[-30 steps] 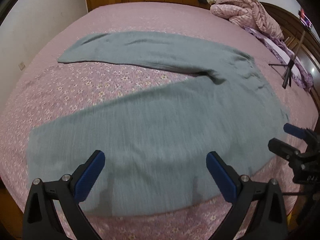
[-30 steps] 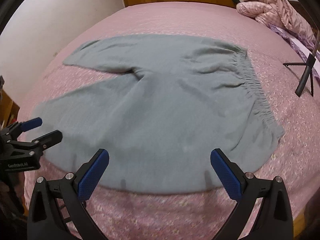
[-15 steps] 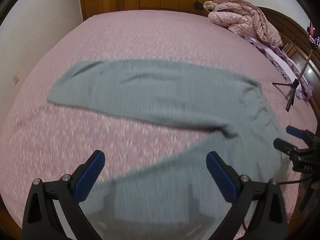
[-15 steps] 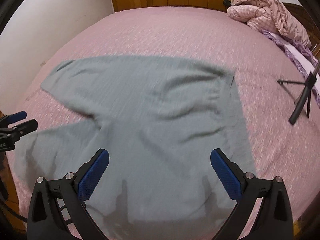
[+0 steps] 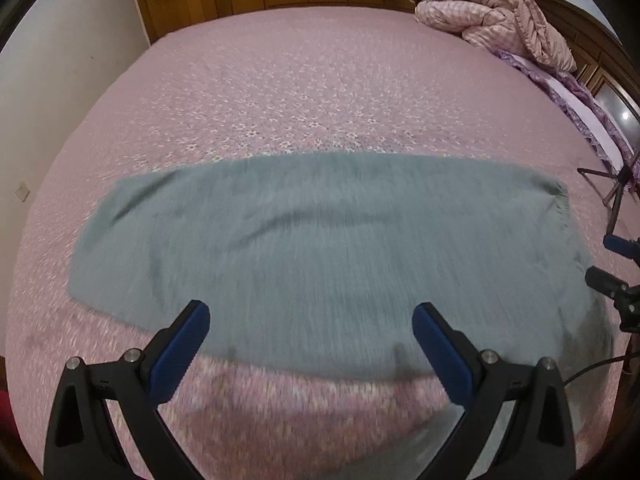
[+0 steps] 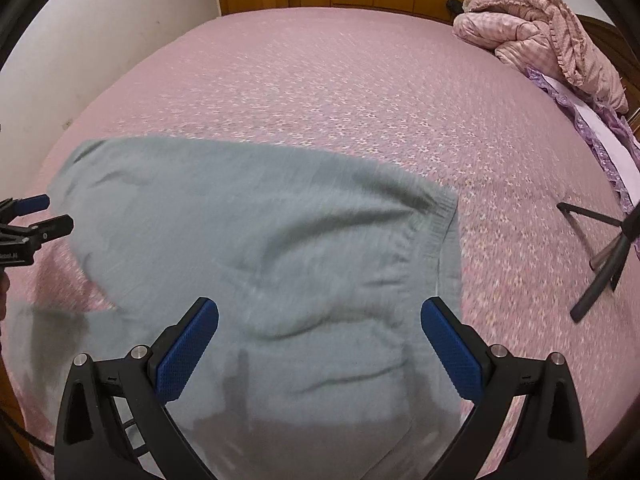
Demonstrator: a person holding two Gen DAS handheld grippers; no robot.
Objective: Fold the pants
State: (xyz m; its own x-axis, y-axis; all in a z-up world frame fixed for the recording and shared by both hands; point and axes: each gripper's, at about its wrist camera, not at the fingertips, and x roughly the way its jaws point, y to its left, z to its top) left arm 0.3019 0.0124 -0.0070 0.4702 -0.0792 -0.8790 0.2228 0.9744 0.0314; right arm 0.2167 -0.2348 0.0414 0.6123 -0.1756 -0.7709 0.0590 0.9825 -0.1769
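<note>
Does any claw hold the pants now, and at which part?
No. The left claw and right claw are both open above the grey pants.

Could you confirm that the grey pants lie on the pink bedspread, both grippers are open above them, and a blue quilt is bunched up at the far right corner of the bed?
Nearly: the quilt is pink, not blue, as the right wrist view shows. The rest holds: the grey pants lie on the pink bedspread, with the left gripper and right gripper open above them.
</note>
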